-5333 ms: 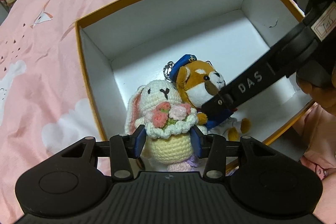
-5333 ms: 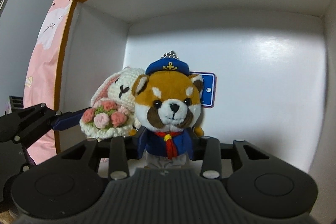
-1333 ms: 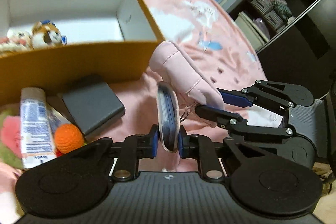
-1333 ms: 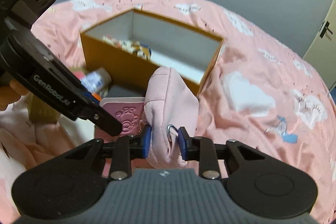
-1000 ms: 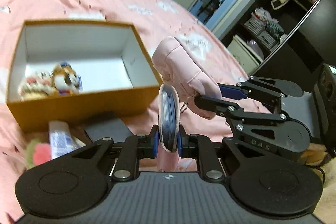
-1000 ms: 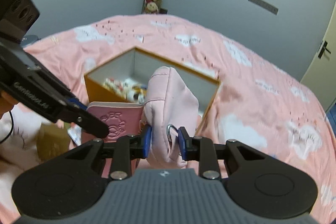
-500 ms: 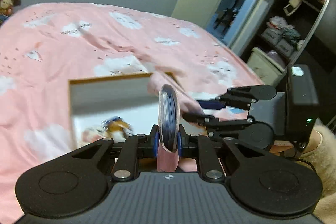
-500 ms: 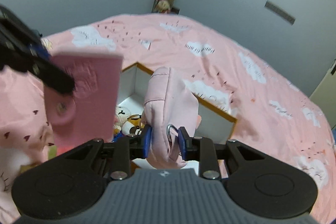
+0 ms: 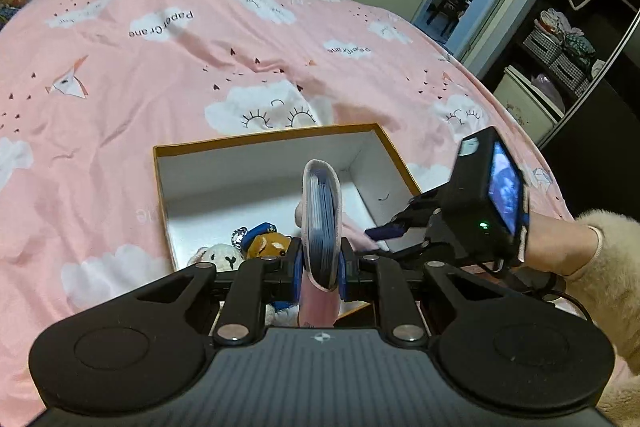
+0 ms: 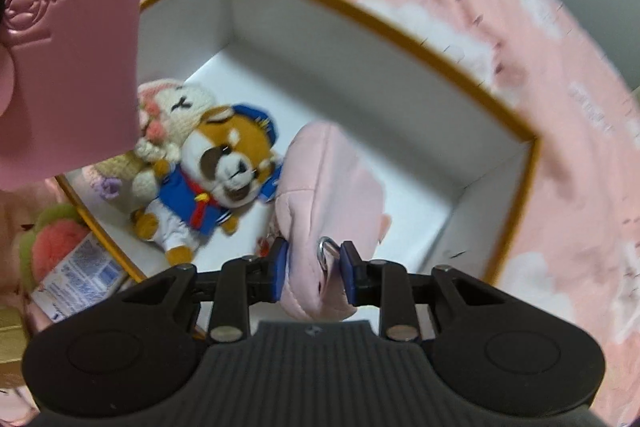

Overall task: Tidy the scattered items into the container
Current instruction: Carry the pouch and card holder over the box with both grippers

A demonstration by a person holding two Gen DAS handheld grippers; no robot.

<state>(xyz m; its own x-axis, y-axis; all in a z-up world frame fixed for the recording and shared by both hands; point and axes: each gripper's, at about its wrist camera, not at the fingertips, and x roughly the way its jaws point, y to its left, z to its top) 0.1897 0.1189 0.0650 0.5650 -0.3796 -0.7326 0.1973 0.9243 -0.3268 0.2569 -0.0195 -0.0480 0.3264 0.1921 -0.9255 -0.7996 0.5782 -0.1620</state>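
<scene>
The bed (image 9: 160,75), spread with a pink cloud-print cover, carries the container (image 9: 264,137), an open box with mustard outer walls and a white inside. The job looks partly done. Two soft toys already lie in the box's near-left corner: a fox plush (image 10: 224,163) in a blue sailor suit and cap, and a cream crocheted rabbit (image 10: 176,107) with pink flowers, touching each other.

Two more items are on their way in. The right claw (image 10: 312,263) is clamped on a pink padded pouch (image 10: 320,179) beside its metal ring, and the pouch hangs down inside the box just beside the fox; whether it rests on the floor I cannot tell. The left claw (image 9: 320,267) is clamped on a pink wallet (image 9: 320,219) seen edge-on, with dark blue inner layers and an embossed cover, held above the box's near edge.

Left outside, against the near wall, are a white tube (image 10: 80,279) and a green-and-pink plush (image 10: 52,239).
</scene>
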